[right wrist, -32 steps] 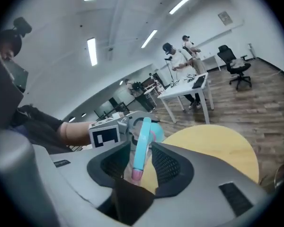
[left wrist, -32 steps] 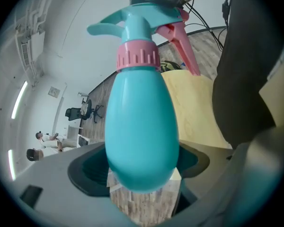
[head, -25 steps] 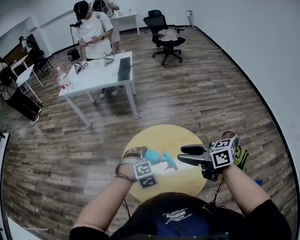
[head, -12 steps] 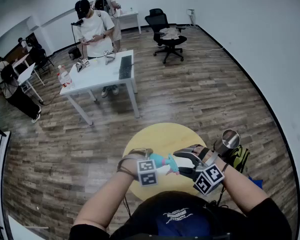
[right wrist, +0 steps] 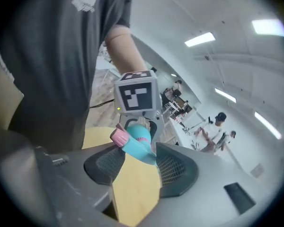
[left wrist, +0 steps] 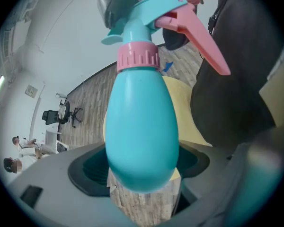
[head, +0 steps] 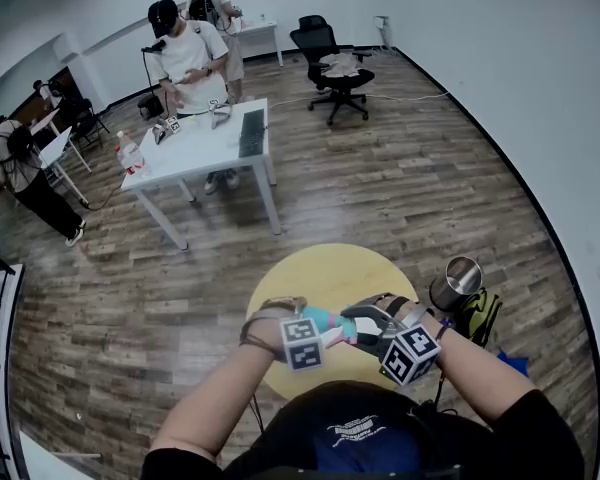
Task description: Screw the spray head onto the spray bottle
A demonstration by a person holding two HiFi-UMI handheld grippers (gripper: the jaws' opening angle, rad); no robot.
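Since the earlier frame the right gripper [head: 360, 323] has come in from the right side to meet the left gripper [head: 312, 320], and its marker cube now sits lower and tilted; the jaws have just been closing, with the spray head between them. The floor [head: 400, 198] is brown wood plank, laid in long boards. 2 tables are present: 1 white rectangular table [head: 195, 153] on 4 straight legs, and 1 round table [head: 325, 273] with a smooth yellow top, nearest the person. 1 black office chair [head: 335, 73] on a star base stands by the far wall. 2 people [head: 185, 58] stand behind the white table. 1 cylindrical metal cup [head: 455, 283], shiny, stands just beside the round table's right edge. The 2 grippers are grey moulded plastic, each bearing 1 cube [head: 302, 343] with black-and-white square markers. The left gripper's jaws are clamped on the rounded lower body of 1 spray bottle [left wrist: 142, 131], smooth teal plastic, egg-shaped, held above the near part of the round table. The spray head [left wrist: 151, 13], teal, sits on the bottle's neck, and the right gripper's ribbed pads are closed about it at a moderate spread. 1 pink trigger [left wrist: 199, 37], flat and tapered, projects from the head. 1 pink ridged collar [left wrist: 138, 56] rings the neck.
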